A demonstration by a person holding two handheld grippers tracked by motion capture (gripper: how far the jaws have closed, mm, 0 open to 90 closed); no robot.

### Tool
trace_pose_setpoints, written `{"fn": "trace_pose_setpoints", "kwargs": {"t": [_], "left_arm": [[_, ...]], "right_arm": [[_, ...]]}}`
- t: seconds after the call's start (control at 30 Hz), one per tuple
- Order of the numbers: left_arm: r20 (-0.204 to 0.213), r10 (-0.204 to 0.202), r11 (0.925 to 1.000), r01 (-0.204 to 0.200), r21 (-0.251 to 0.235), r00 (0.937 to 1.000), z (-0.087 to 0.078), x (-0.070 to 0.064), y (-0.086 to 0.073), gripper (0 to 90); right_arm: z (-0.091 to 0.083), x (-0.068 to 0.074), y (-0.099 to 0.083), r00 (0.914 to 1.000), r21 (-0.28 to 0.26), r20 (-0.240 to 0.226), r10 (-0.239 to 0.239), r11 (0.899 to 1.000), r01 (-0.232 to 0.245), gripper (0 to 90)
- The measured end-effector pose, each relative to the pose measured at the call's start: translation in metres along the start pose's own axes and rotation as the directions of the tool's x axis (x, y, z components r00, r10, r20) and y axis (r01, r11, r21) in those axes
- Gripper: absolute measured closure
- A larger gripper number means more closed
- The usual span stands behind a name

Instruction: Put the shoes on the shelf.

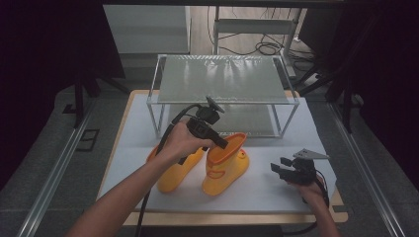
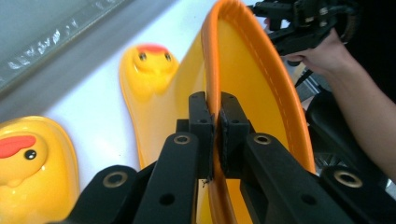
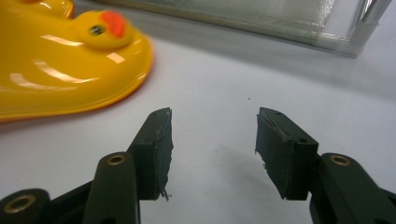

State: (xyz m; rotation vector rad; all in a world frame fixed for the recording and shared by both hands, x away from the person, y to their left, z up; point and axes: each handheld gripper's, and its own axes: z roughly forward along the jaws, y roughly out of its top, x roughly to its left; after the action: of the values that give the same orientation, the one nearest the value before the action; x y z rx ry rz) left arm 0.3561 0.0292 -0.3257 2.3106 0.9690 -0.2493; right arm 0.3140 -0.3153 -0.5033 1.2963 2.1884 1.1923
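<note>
Two yellow boots stand on the counter (image 1: 276,195) before a rack (image 1: 223,94), the left gripper (image 2: 214,128) pinching the right boot's (image 1: 225,165) orange rim beside the left boot (image 1: 174,174), while the right gripper (image 3: 212,140) hovers spread nearby.

A: From where does the high view look?

B: From above the person's side, forward and down, taking in the whole white table (image 1: 276,190), the wire rack (image 1: 223,94) at its far edge and 2 yellow boots.

A: And the 2 gripper views?

B: Each looks along its own jaws, very near. The left gripper view faces the right boot (image 2: 254,79), a jaw on each side of its orange rim. The right gripper view sits low over the table, facing the rack. All 3 views share that boot.
</note>
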Motion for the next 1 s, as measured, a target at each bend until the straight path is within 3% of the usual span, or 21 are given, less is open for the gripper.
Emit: {"fn": "trace_pose_setpoints", "kwargs": {"t": [0.2,0.37,0.6,0.8,1.0], "left_arm": [[-0.011,0.021,0.9992,-0.021,-0.035,0.9997,-0.024,-0.001,-0.015,86.0],[-0.039,0.002,0.9985,-0.004,-0.055,0.9992,-0.035,0.010,-0.034,86.0],[-0.057,-0.028,0.9970,0.024,-0.074,0.9980,-0.041,0.026,-0.058,85.7],[-0.078,-0.016,0.9974,0.011,-0.071,0.9968,-0.044,0.033,-0.074,84.8],[-0.071,-0.014,0.9968,0.009,-0.079,0.9974,-0.046,0.036,-0.083,80.2]], "right_arm": [[-0.001,0.000,0.000,1.0000,-0.003,0.004,0.004,1.000,-0.004,46.1],[0.000,0.000,0.000,1.0000,0.001,0.005,0.002,1.000,-0.002,46.1],[0.001,0.001,0.000,1.0000,0.001,0.007,0.006,1.000,-0.006,46.1],[0.001,0.000,0.000,1.0000,0.006,0.006,0.004,1.000,-0.004,46.1],[0.002,0.001,0.000,1.0000,0.006,0.006,-0.002,1.000,0.002,46.0]]}}
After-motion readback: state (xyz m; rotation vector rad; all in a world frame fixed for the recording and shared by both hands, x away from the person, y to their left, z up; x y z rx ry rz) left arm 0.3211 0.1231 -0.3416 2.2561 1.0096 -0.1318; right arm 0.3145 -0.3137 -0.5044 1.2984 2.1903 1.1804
